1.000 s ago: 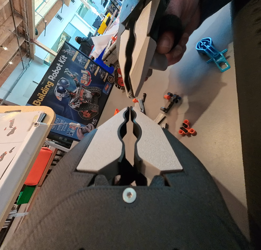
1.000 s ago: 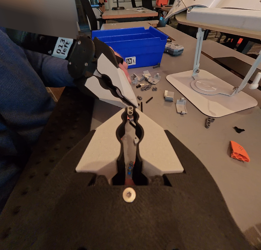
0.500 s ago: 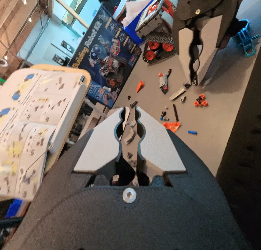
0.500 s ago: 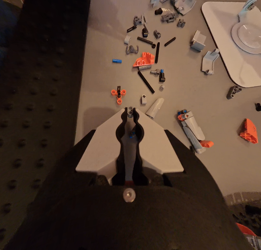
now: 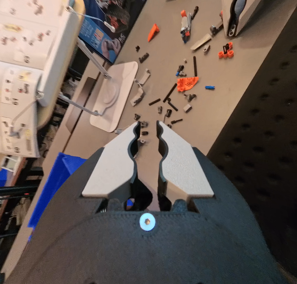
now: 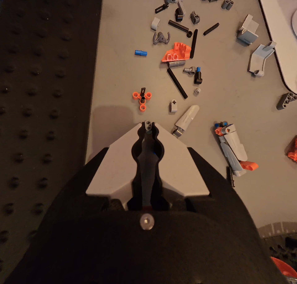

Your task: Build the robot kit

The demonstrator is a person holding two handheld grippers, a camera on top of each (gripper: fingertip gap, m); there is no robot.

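Note:
My right gripper (image 6: 147, 123) is shut on a small grey two-hole connector (image 6: 148, 125) that sticks out at its tips, just above the grey table (image 6: 115, 70). An orange three-lobed piece (image 6: 142, 99) lies just ahead of it, and a pale grey fin piece (image 6: 187, 117) to its right. My left gripper (image 5: 148, 123) is open and empty above a scatter of small black and grey parts (image 5: 144, 123). The right gripper (image 5: 232, 30) also shows far off at the top right of the left wrist view, with the grey connector at its tips.
A black studded mat (image 6: 45, 83) borders the table. Loose parts include an orange panel (image 6: 176, 53), a blue pin (image 6: 141, 52), a black axle (image 6: 177, 83) and a grey-and-orange assembly (image 6: 231, 147). A booklet stand's white base (image 5: 115, 91), an open booklet (image 5: 24, 51) and a blue bin (image 5: 54, 179) lie on the left gripper's left. One gripper's finger ends stand about 20 cm off the other's. Between my right fingertips and the pale grey fin piece (image 6: 187, 117) there is roughly 4 cm. It is also in sight in the left wrist view (image 5: 201, 41).
My left gripper has opened and swung away from the right gripper toward the scattered parts. My right gripper has tipped down toward the table, still holding the grey connector.

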